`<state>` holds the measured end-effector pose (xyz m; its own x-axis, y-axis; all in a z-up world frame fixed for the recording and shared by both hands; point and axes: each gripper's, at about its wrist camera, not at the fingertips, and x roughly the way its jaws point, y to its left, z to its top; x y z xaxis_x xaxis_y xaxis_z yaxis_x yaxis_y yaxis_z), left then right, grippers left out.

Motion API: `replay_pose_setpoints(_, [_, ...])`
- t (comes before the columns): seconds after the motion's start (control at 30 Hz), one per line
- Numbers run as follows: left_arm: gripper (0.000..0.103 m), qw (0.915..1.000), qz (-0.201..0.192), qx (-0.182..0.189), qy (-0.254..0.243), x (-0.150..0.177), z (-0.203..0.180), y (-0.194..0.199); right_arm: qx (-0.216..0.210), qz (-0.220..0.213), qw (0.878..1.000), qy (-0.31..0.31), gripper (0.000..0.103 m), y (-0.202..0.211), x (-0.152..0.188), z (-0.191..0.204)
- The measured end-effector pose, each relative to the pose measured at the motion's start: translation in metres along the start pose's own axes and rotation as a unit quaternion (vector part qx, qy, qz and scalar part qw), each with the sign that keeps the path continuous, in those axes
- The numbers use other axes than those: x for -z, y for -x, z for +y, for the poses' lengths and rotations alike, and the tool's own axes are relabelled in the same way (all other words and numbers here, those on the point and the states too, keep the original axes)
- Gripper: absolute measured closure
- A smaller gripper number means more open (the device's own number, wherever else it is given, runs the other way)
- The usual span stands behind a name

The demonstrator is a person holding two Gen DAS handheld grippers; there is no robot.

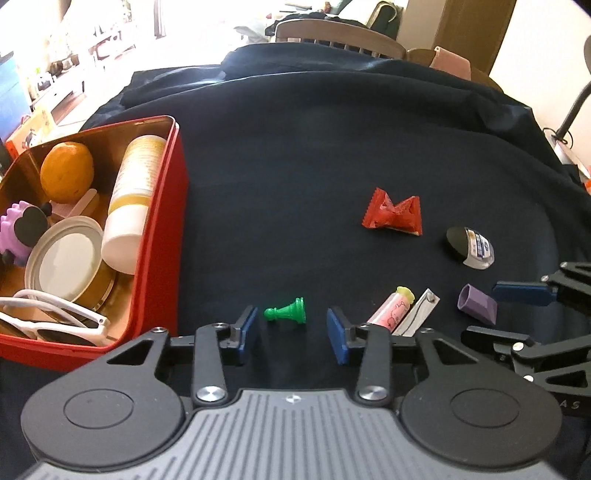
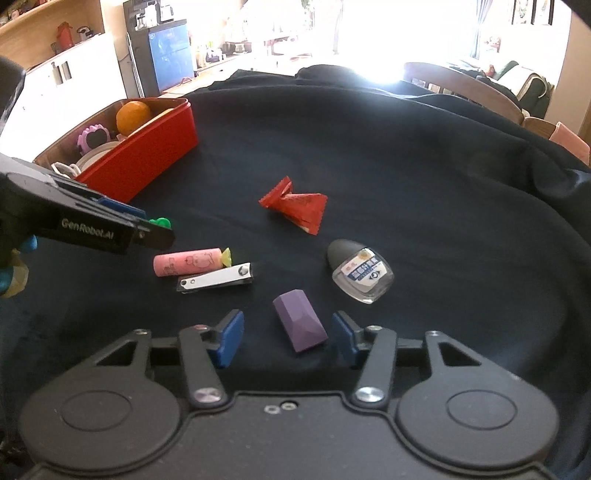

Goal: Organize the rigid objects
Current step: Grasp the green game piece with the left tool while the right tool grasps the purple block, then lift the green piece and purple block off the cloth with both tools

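Note:
A green chess pawn (image 1: 286,312) lies on its side on the dark cloth, between the fingertips of my open left gripper (image 1: 291,330); only its tip shows in the right wrist view (image 2: 160,222). A purple faceted block (image 2: 300,325) lies between the fingertips of my open right gripper (image 2: 286,334); it also shows in the left wrist view (image 1: 476,303). A red tin (image 1: 162,236) at the left holds an orange (image 1: 66,171), a bottle (image 1: 129,199), a lid and white sunglasses.
On the cloth lie a red wrapper (image 2: 295,205), a pink tube (image 2: 190,261), a nail clipper (image 2: 216,278) and a small grey-capped clear case (image 2: 360,271). A wooden chair (image 1: 332,35) stands behind the table.

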<state>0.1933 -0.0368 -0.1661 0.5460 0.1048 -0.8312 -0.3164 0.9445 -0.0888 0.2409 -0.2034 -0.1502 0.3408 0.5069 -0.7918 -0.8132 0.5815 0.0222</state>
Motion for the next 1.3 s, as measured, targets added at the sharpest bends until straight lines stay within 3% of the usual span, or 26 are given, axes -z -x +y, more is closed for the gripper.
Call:
replay_pose_setpoints(0.27, [0.079, 0.9999, 0.002, 0.014, -0.003, 0.000, -0.002, 0.000, 0.006, 0.000, 1.000, 0.007, 0.072, -0.005, 0.001, 0.003])
replay_pose_setpoints(0.33, [0.081, 0.9999, -0.001, 0.011, -0.002, -0.001, -0.002, 0.001, 0.010, -0.002, 1.000, 0.011, 0.083, -0.004, 0.001, 0.005])
replay_pose_setpoints(0.5, [0.093, 0.9998, -0.010, 0.012, -0.008, -0.003, -0.003, 0.003, 0.014, -0.011, 1.000, 0.012, 0.084, 0.001, 0.003, 0.006])
replay_pose_setpoints(0.93, [0.092, 0.9998, -0.014, 0.013, -0.001, -0.008, -0.001, 0.014, -0.003, -0.019, 1.000, -0.019, 0.084, 0.017, 0.009, -0.001])
replay_pose_setpoints(1.03, [0.082, 0.9998, -0.010, 0.016, 0.004, -0.010, -0.003, 0.011, -0.005, -0.022, 1.000, -0.021, 0.084, 0.018, 0.010, -0.001])
replay_pose_setpoints(1.17, [0.043, 0.9998, -0.015, 0.008, 0.012, -0.011, -0.004, 0.009, -0.008, -0.023, 0.999, -0.025, 0.084, 0.020, 0.012, -0.002])
replay_pose_setpoints(1.3, [0.042, 0.9998, -0.009, 0.000, 0.018, -0.016, -0.006, -0.001, -0.008, -0.022, 0.999, -0.027, 0.084, 0.021, 0.013, -0.004])
